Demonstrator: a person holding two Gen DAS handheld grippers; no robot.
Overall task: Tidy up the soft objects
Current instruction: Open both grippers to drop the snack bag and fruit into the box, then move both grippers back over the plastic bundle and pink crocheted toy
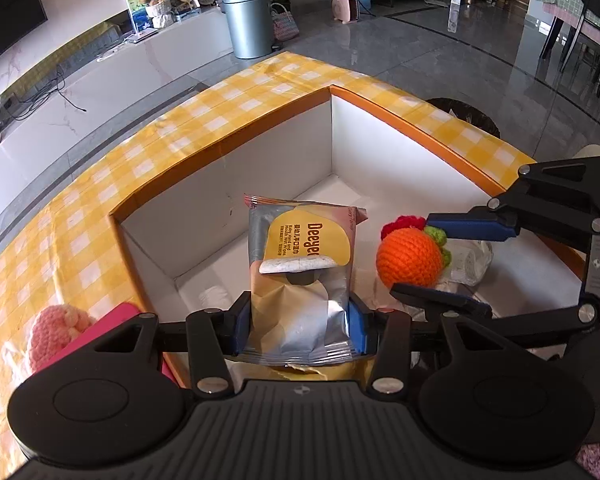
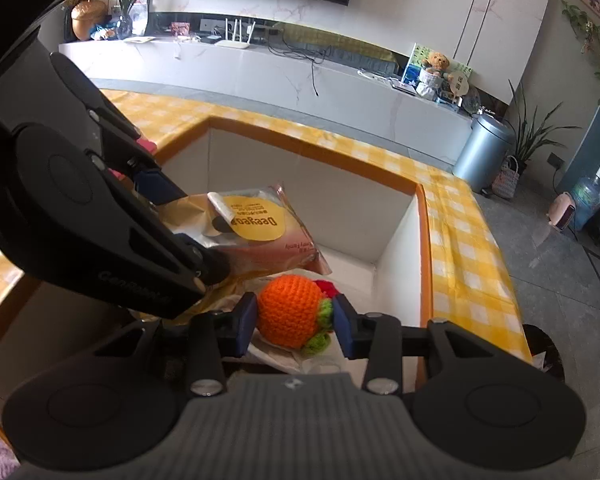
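Inside one box (image 1: 400,120), one wipes pack (image 1: 300,280), one crochet ball (image 1: 410,256)

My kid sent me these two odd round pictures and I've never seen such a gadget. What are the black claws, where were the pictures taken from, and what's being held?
The claws are two-finger grippers that a person holds, one in each hand. Each carries a wide-angle camera looking along its fingers, which is why the pictures look rounded. One picture comes from the left gripper, the other from the right gripper.

The left gripper squeezes a wipes pack. The right gripper squeezes an orange crocheted ball with green and red trim. Both are over an open white box with an orange rim, standing on a yellow checked tablecloth. Something pink and crocheted lies outside the box.
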